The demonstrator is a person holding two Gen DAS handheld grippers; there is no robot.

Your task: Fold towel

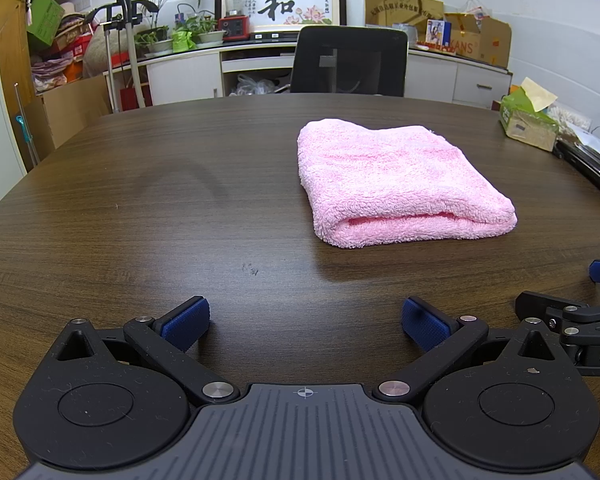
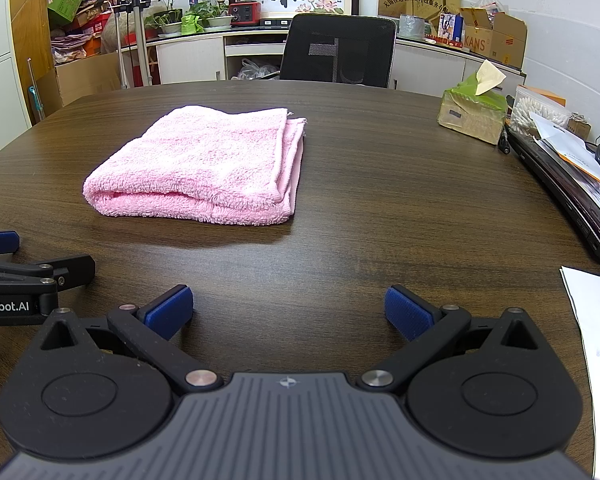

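Left wrist view, left gripper (image 1: 305, 322) tilted down, jaws wide, right gripper (image 2: 288, 312) likewise, folded towel (image 1: 400, 180) ahead.

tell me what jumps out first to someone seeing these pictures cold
The pink towel catches the eye first, lying folded into a thick pad in the middle of the dark wooden table. Next come the two grippers low in front: the left gripper and the right gripper both stand wide open with nothing between their blue fingers, short of the towel. Behind the table stands a black office chair.
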